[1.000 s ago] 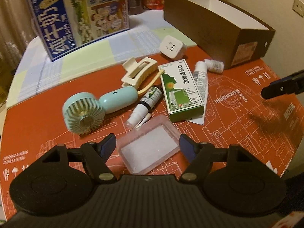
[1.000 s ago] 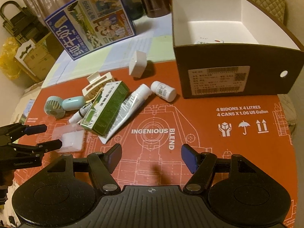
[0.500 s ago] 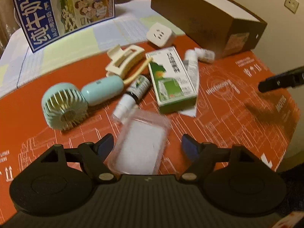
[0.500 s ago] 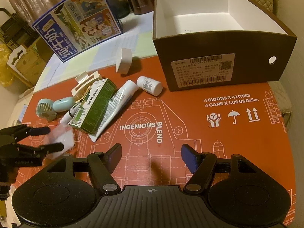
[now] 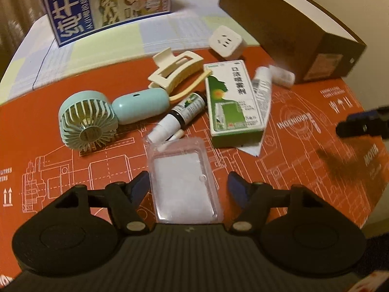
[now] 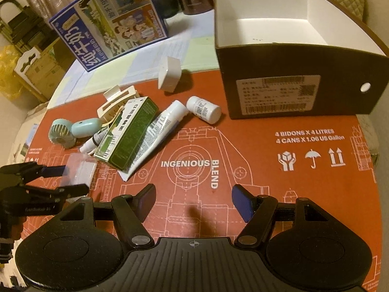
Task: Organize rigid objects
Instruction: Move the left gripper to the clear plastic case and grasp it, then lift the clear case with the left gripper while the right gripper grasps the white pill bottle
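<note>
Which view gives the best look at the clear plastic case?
The left wrist view: the clear plastic case lies centred between the closing left gripper fingers, its outline and white insert plain. The right wrist view shows it only small at the left edge, partly behind that gripper's fingers.

Left gripper [image 5: 188,187] points down at the red printed mat [image 5: 304,160], its jaws closing around a clear plastic case [image 5: 183,182]. The left pad appears to touch the case edge; a gap shows at the right pad. Beyond the case lie a mint handheld fan [image 5: 107,119], a small spray bottle [image 5: 180,116], a cream hair claw [image 5: 175,69], a green-and-white medicine box [image 5: 233,102], a white tube [image 5: 261,85] and a white plug adapter [image 5: 227,42]. A brown cardboard box [image 5: 291,31] stands at upper right, a blue milk carton [image 5: 104,4] at upper left. The right gripper [image 5: 364,124] enters, blurred, at the right edge.
</note>
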The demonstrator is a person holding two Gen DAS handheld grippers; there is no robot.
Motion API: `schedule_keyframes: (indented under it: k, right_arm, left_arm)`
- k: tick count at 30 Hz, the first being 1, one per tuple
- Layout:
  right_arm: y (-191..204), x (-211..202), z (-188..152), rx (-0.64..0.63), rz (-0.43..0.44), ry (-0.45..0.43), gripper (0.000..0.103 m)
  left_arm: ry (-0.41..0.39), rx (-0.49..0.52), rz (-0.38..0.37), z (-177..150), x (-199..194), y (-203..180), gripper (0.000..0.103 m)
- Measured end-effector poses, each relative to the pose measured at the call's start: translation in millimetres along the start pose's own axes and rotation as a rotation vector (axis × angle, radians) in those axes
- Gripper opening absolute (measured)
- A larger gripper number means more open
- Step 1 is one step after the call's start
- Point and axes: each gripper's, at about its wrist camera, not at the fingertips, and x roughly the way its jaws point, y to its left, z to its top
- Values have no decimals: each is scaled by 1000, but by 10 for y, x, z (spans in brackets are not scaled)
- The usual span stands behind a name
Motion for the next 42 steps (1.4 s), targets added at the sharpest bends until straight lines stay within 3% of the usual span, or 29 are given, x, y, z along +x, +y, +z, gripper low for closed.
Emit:
schedule_keyframes:
  k: [6, 12, 18, 23, 29, 35, 42]
  right_arm:
    - [40, 56, 32, -55, 9, -11, 66]
    - [48, 119, 101, -108, 27, -40, 66]
    - [40, 243, 177, -197, 15, -129, 66]
    - [42, 427, 251, -295, -10, -184, 43]
    - [99, 646, 294, -432, -89, -242, 34]
    - [178, 940, 218, -569, -211, -287, 33]
    - [147, 1045, 209, -570, -190, -242, 24]
  left_arm:
    - [30, -60, 41, 20, 82, 27, 53]
    - [27, -89, 93, -14, 67, 37, 52]
    - [26, -156, 140, -76, 16, 95, 52]
    - [30, -224, 186, -120, -35, 187, 52]
    - [27, -280, 220, -125, -83, 241, 52]
    - [35, -299, 229, -106, -67, 242, 52]
    - [37, -299, 231, -106, -74, 232, 52]
